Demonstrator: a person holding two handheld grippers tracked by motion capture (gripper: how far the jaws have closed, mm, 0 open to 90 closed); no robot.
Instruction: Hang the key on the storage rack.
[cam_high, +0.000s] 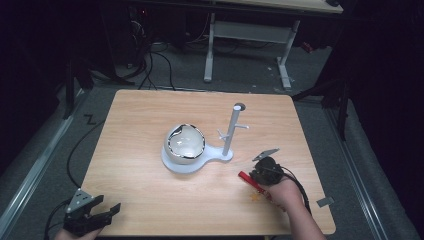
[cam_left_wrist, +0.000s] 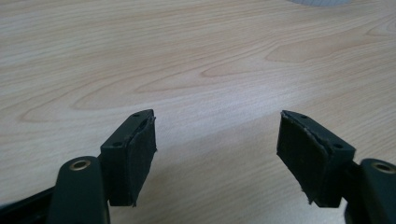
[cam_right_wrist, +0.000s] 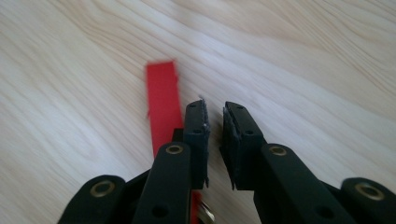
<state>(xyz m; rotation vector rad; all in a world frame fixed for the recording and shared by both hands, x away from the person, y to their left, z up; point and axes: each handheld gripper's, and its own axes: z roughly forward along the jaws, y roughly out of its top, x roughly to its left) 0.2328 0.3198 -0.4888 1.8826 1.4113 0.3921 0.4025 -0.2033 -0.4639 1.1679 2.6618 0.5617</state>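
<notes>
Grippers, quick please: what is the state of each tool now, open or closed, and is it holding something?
Left tool: open, holding nothing, above the light wooden table.
Right tool: almost closed, nothing between its jaws; the flat red strap lies beside it.

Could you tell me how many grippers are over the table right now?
2. The left gripper is at the near left corner of the table, jaws wide apart. The right gripper is at the near right, jaws almost closed beside a red strap.
</notes>
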